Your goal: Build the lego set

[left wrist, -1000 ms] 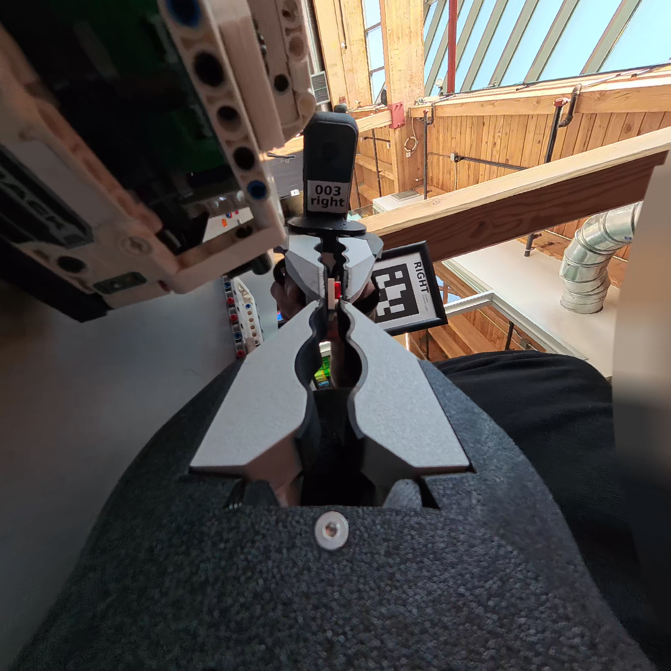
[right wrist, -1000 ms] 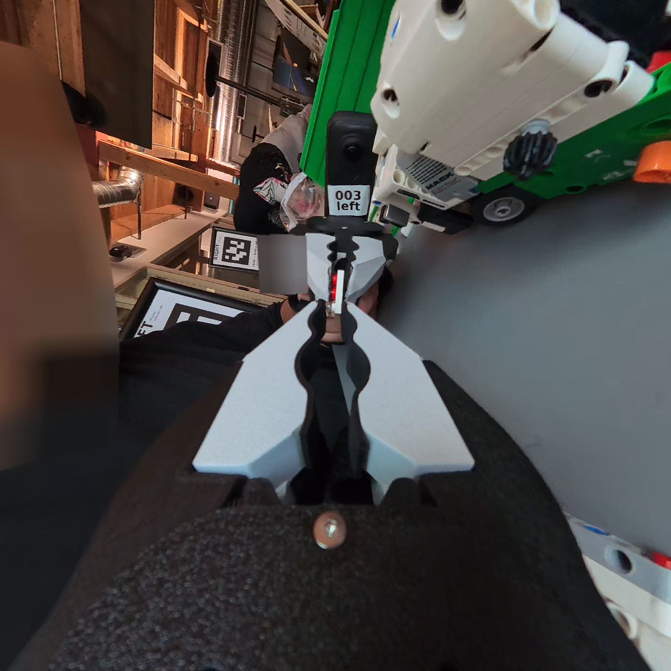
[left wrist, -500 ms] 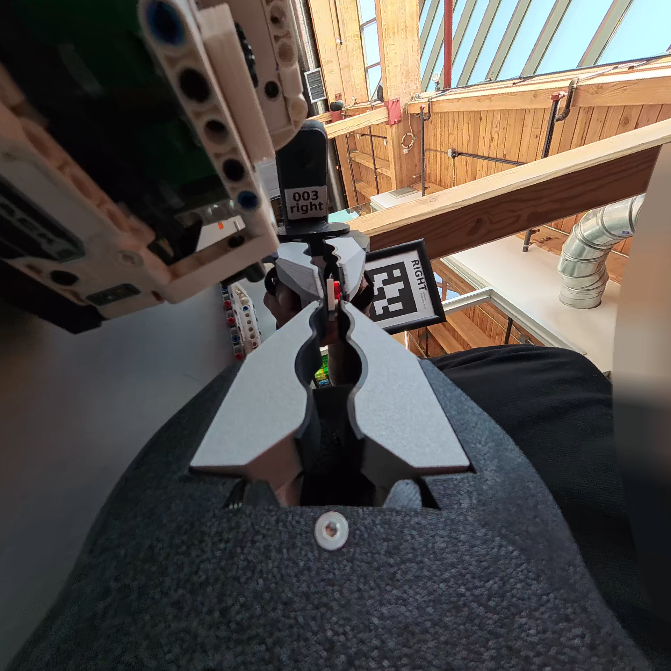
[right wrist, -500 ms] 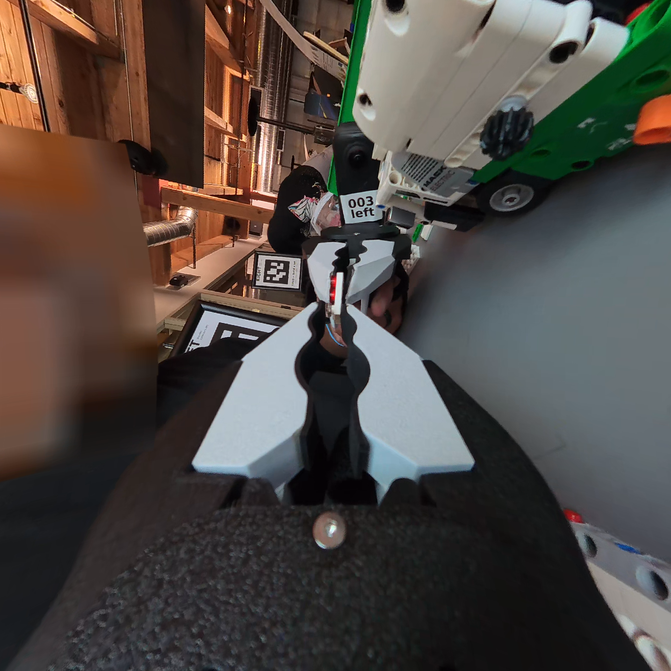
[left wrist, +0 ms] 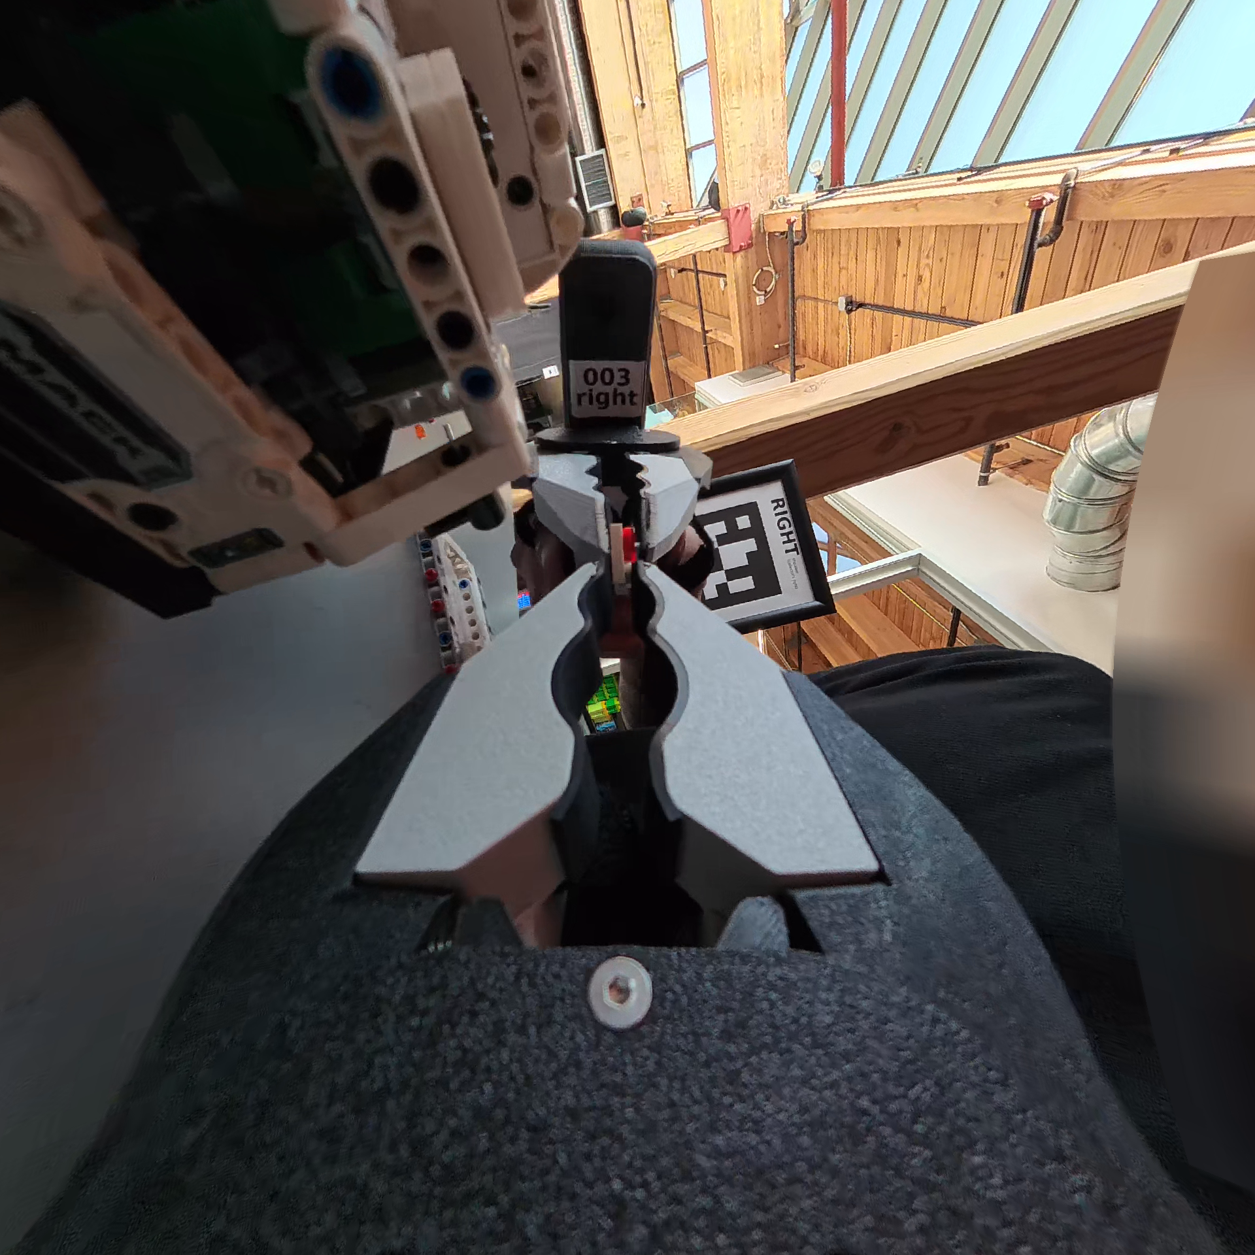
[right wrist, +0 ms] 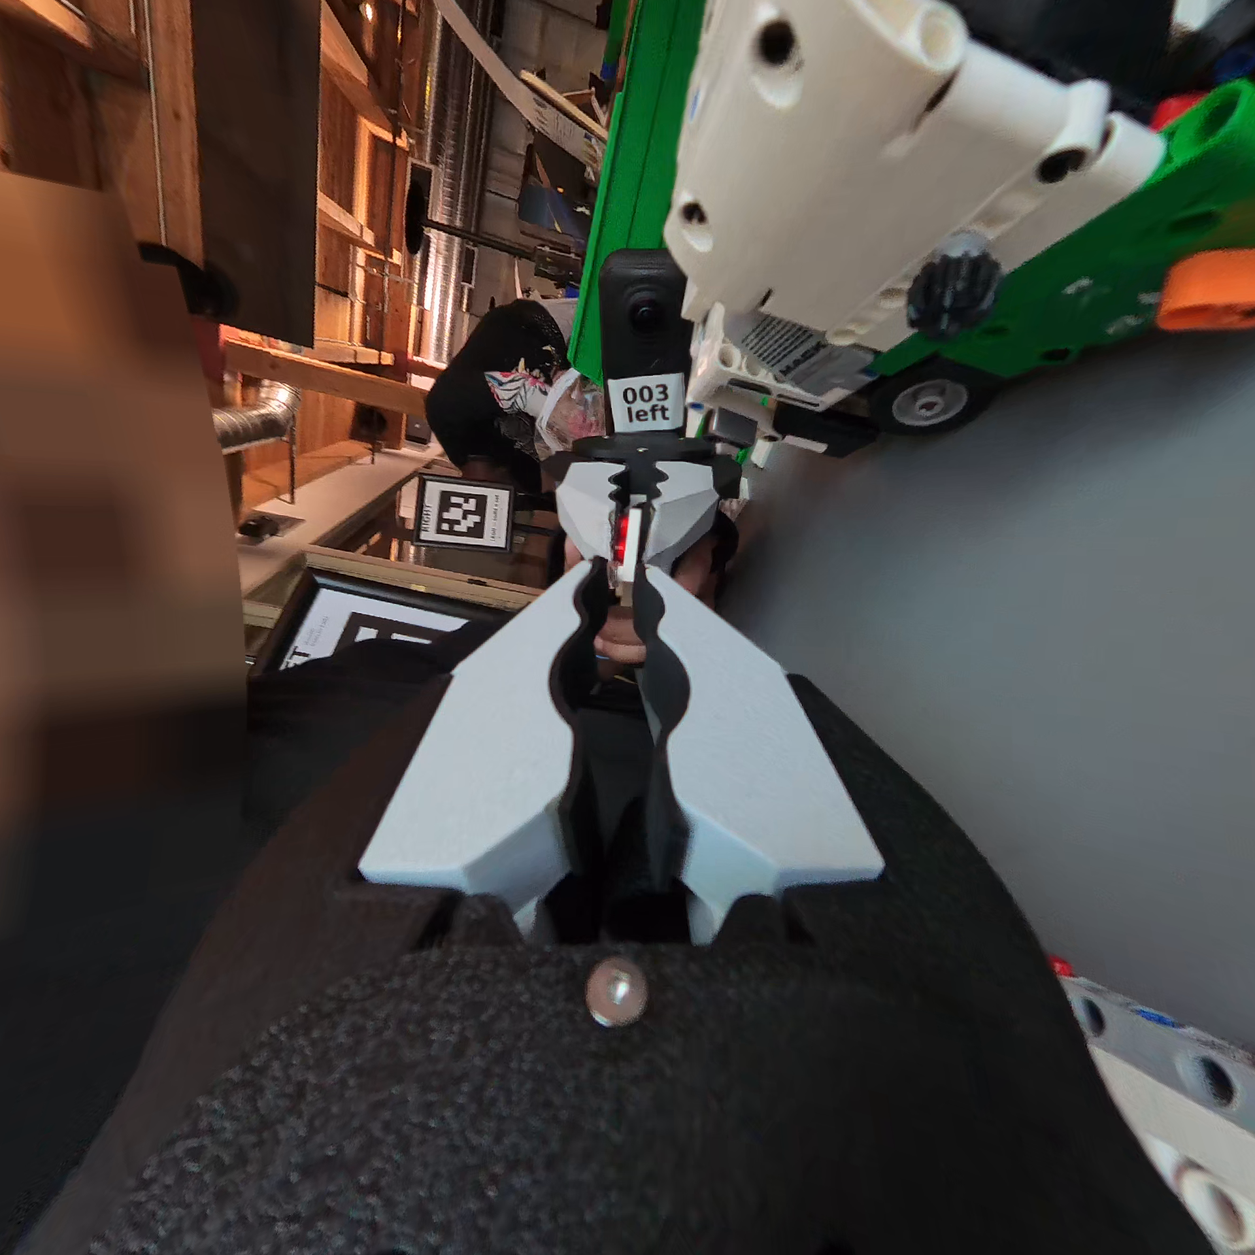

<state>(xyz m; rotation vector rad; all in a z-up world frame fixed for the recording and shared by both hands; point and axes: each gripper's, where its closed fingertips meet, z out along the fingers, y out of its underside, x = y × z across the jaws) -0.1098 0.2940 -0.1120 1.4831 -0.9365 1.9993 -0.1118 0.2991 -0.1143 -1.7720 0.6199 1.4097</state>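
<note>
The truck (left wrist: 224,326) has drifted closer; both grippers, left gripper (left wrist: 619,577) and right gripper (right wrist: 621,577), clamp one small white-and-red piece (left wrist: 621,547) tip-to-tip, lengthwise between them.

Faced tip to tip: left tool (left wrist: 618,584), right tool (right wrist: 621,577), a small piece (right wrist: 628,543) between both. Stood on the desk (right wrist: 985,645) beside them: truck (right wrist: 951,271). Leaned behind: marker card (left wrist: 754,550).

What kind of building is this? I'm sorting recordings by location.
Probably a converted loft or industrial workshop: exposed timber beams and plank walls, a slanted skylight, and bare metal ductwork. A grey table holds a green and white lego truck.
</note>
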